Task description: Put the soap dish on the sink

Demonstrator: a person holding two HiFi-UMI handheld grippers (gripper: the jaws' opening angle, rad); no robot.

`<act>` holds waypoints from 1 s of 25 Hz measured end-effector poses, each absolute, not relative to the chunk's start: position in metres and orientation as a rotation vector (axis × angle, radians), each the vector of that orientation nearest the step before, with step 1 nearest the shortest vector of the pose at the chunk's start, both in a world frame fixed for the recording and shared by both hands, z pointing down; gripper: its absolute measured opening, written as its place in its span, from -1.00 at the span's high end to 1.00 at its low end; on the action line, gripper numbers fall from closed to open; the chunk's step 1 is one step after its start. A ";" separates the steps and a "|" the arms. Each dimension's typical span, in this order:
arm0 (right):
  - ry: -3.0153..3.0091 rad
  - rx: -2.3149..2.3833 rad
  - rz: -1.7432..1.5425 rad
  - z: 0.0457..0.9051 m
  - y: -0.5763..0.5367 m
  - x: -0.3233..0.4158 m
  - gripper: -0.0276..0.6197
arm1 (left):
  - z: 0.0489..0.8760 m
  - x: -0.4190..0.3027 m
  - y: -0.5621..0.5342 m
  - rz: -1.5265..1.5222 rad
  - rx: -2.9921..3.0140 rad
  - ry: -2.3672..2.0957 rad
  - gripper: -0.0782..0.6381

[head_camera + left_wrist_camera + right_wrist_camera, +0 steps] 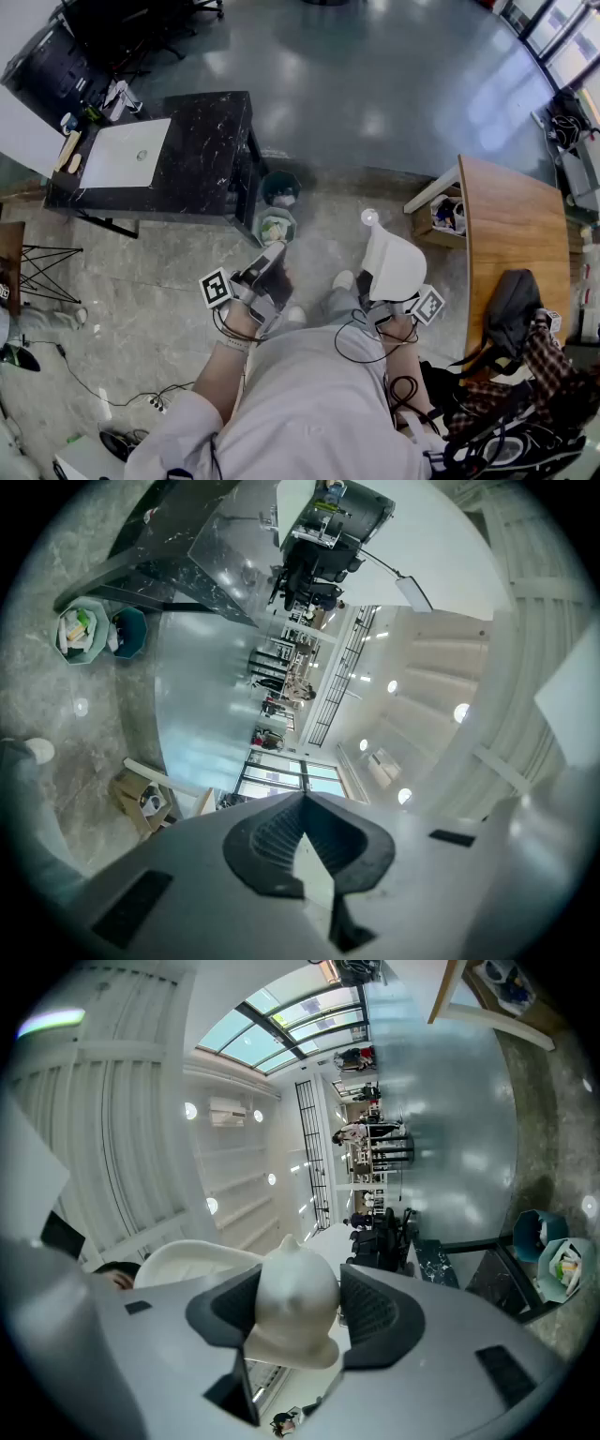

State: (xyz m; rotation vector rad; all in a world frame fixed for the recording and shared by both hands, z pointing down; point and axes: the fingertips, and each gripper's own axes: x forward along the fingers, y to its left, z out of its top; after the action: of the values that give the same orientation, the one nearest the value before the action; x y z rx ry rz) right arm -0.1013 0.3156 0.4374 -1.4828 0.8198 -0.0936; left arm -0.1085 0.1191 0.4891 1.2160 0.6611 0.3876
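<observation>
Black marble desk (211, 141) with white sink (127, 155) stands far across glossy grey floor (394, 84); right gripper (298, 1316) clamps white moulded soap dish (291, 1283), left gripper (302, 808) clenched empty.

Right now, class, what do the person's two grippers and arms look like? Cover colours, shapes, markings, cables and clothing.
Both the left gripper and the right gripper have pale grey jaws with black ribbed pads. Each carries a white cube with black square markers. Thin black cables loop from them. The person wears a pale, loose top.
</observation>
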 end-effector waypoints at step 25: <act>0.941 -1.320 -0.273 0.463 0.271 0.104 0.11 | 0.504 0.039 0.078 0.241 1.311 0.453 0.76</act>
State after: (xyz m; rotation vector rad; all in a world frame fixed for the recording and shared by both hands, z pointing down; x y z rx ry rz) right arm 0.1036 0.2709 0.4627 -1.3201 0.9408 -0.2734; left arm 0.0388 0.0784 0.5039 1.3115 0.4534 0.2409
